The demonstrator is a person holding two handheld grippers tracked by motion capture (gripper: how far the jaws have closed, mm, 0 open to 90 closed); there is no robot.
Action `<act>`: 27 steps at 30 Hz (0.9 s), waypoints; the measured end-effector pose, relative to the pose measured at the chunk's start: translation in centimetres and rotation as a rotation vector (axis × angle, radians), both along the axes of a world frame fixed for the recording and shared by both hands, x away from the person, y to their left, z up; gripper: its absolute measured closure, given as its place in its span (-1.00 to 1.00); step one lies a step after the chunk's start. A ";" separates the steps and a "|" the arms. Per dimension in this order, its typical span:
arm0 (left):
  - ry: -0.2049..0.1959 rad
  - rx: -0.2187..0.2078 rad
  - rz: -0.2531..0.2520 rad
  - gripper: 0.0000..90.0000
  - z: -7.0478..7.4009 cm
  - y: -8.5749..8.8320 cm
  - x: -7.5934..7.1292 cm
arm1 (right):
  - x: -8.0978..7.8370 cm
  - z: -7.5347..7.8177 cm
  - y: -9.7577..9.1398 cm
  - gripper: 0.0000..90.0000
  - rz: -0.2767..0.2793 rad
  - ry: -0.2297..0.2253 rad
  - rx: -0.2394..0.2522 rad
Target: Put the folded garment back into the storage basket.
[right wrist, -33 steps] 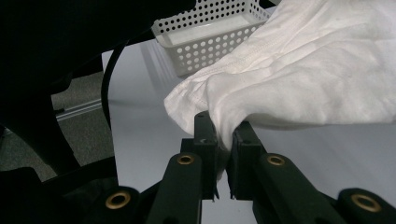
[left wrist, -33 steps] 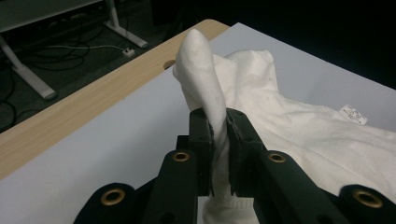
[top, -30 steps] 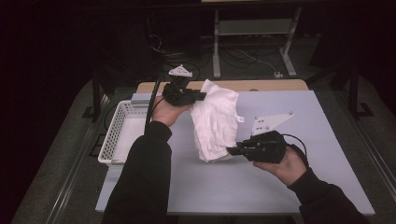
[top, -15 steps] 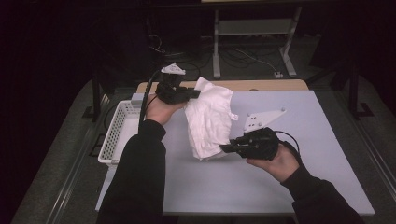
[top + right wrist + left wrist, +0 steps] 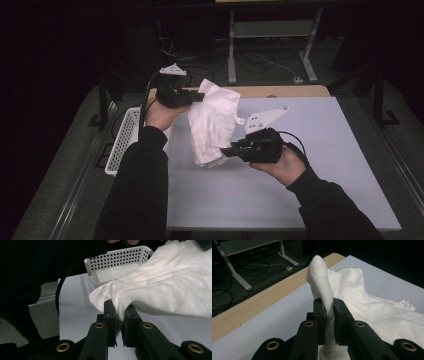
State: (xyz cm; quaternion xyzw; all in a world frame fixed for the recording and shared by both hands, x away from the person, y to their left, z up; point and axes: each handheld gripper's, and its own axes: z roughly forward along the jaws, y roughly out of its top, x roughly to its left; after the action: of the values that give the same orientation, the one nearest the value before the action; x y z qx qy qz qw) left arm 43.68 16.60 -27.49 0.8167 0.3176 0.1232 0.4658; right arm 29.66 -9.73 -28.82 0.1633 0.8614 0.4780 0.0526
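A white cloth garment (image 5: 212, 122) hangs stretched between both grippers above the pale table (image 5: 310, 185). My left gripper (image 5: 196, 97) is shut on the cloth's upper edge at the table's far left; in the left gripper view the cloth (image 5: 352, 295) is pinched as a folded ridge between the jaws of that gripper (image 5: 329, 315), with a small label (image 5: 407, 305) on the fabric. My right gripper (image 5: 227, 150) is shut on the cloth's lower edge near the table's middle; its own view shows the cloth's (image 5: 160, 282) hem clamped in the gripper (image 5: 120, 312).
A white perforated basket (image 5: 122, 140) stands at the table's left edge, and the basket (image 5: 117, 262) lies behind the cloth in the right gripper view. A wooden strip (image 5: 280, 91) runs along the far edge. Metal frame legs (image 5: 272, 47) and cables lie on the dark floor beyond.
Both hands have shifted left and a little up with the cloth held between them. The cloth now hangs nearer the basket side.
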 end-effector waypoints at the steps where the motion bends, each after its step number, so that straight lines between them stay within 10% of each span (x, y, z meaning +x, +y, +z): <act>1: 0.001 0.000 0.002 0.79 0.1 0.2 0.0 | 0.1 0.1 0.2 0.83 0.003 -0.001 0.002; 27: -0.028 -0.033 0.085 0.79 1.1 6.0 0.1 | 1.7 1.5 5.2 0.83 0.048 -0.024 0.022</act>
State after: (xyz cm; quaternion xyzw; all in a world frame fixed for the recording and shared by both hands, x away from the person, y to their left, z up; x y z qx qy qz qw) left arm 43.79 22.64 -26.43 0.7930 0.3473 0.1492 0.4778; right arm 31.36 -4.51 -27.34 0.1375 0.8590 0.4906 0.0498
